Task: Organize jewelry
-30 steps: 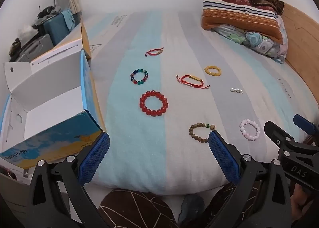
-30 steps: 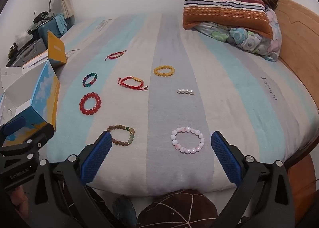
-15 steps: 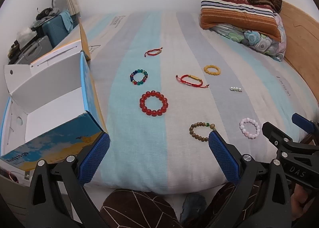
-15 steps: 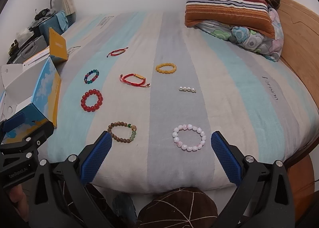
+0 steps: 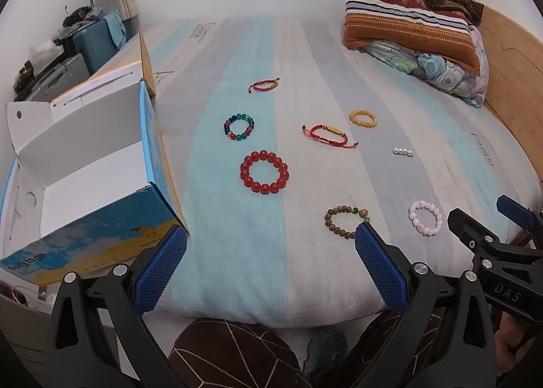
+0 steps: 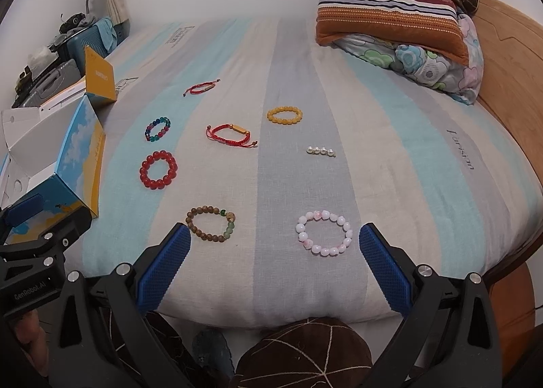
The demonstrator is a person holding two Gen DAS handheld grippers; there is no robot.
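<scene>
While both my tongs hang spread wide and empty over the near edge of the bed, nothing is gripped. My left tongs point at the light blue stripe, with the open box just left of their blue pads; its front reads "Ready to go". My right tongs frame the pink bead bracelet, which lies just inside the right pad without touching it. The brown wooden bracelet lies near the left pad. Seen from the left camera, the body of my right tongs shows "DAS"; from the right camera, the left one shows "GenRobot.AI".

Farther out lie the red bead bracelet, the multicoloured bracelet, a red cord bracelet, the yellow bracelet, a short row of pearls and a second red cord bracelet, all well apart. The bedsheet carries lettering I cannot read surely. Pillows are stacked at the far right.
</scene>
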